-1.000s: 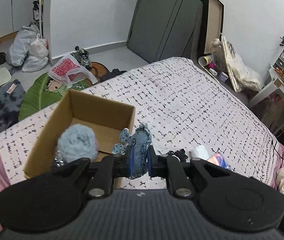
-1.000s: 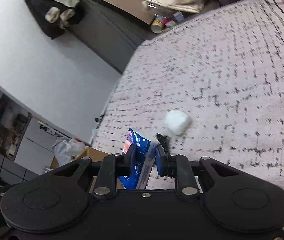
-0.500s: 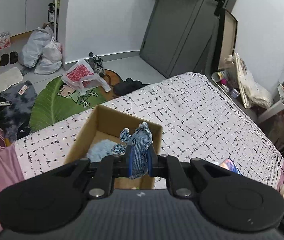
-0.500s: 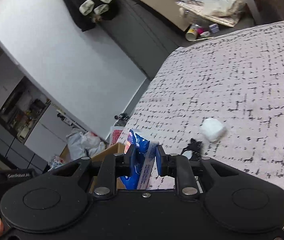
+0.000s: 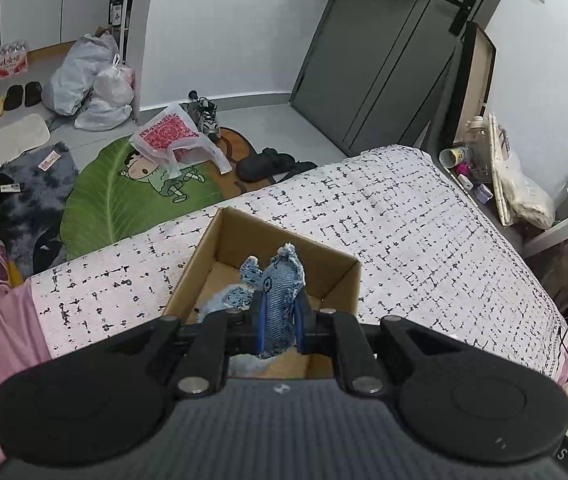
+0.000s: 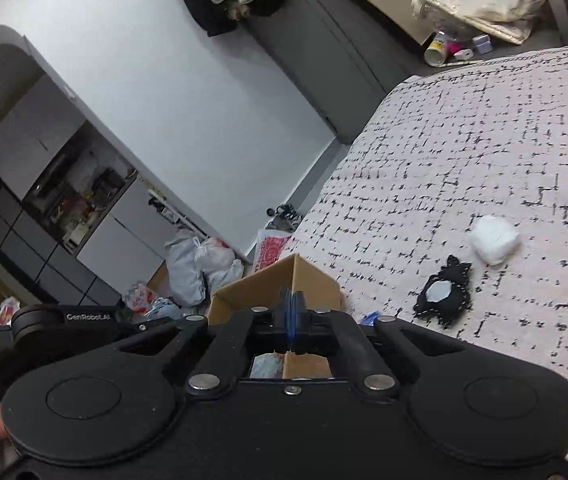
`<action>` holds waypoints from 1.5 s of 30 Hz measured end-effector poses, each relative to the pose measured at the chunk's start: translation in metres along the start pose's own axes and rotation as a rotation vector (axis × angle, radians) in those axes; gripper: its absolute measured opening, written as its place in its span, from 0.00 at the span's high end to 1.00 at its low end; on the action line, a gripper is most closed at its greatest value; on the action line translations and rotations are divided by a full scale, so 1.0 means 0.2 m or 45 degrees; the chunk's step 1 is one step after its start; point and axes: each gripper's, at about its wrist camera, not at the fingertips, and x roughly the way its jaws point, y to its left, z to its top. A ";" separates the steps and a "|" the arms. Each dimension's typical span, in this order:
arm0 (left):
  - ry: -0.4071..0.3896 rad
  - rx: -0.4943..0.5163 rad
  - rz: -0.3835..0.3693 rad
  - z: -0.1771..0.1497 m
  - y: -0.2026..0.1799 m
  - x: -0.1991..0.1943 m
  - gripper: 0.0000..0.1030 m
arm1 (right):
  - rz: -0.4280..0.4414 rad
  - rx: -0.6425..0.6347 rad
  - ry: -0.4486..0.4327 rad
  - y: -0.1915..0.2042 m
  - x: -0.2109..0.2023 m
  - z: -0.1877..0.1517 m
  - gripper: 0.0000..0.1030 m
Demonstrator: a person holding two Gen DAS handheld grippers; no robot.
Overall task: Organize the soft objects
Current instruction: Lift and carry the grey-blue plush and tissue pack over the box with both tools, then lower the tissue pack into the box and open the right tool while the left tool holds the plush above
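**— Me:** Since my left gripper [image 5: 278, 325] has its jaws pinched onto the denim plush toy [image 5: 278, 296], low in the centre of the left wrist view, the release is all that's left for that side. The toy hangs directly over the cardboard box [image 5: 204, 264], which fills the middle of that frame, so I'd judge it best to lower a little and part the jaws slowly, letting the soft body slide off the pads rather than snag.

**— You:** And the other side?

**— Me:** My right gripper [image 6: 291, 320] has its jaws pressed together with nothing between them that I can see. It sits just behind the near corner of the box, bottom centre of the right wrist view. I'd keep it clear of the rim while the left one drops its load.

**— You:** What's already in the box?

**— Me:** A pale blue fluffy ball [image 5: 220, 300] lies on the floor of it, just left of the toy. Anything else in there is hidden by my own bodywork.

**— You:** What remains outside?

**— Me:** On the patterned bedspread [image 6: 464, 140], at the right of the right wrist view, lie a black felt piece [image 6: 442, 295] and, up and right of it, a white puff [image 6: 494, 240]. They're near each other but apart.
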 end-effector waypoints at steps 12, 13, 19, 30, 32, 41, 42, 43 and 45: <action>0.035 -0.048 -0.044 0.06 0.09 0.09 0.87 | -0.124 0.129 0.225 -0.16 0.31 -0.10 0.56; 0.037 -0.047 -0.047 0.06 0.09 0.10 0.87 | -0.125 0.153 0.232 -0.18 0.33 -0.10 0.56; 0.070 -0.051 -0.069 0.08 0.10 0.19 0.87 | -0.189 0.203 0.319 -0.25 0.44 -0.15 0.57; 0.119 -0.044 -0.122 0.12 0.13 0.31 0.87 | -0.270 0.150 0.398 -0.28 0.60 -0.21 0.76; 0.128 -0.045 -0.113 0.13 0.14 0.34 0.87 | -0.272 0.130 0.397 -0.29 0.60 -0.21 0.80; 0.138 -0.048 -0.114 0.12 0.14 0.37 0.87 | -0.281 0.076 0.311 -0.25 0.52 -0.16 0.88; 0.138 -0.048 -0.114 0.12 0.14 0.37 0.87 | -0.279 0.079 0.295 -0.24 0.50 -0.15 0.88; 0.138 -0.049 -0.113 0.12 0.14 0.37 0.87 | -0.279 0.082 0.281 -0.24 0.49 -0.14 0.88; 0.138 -0.049 -0.113 0.12 0.14 0.37 0.87 | -0.269 0.087 0.249 -0.23 0.45 -0.11 0.88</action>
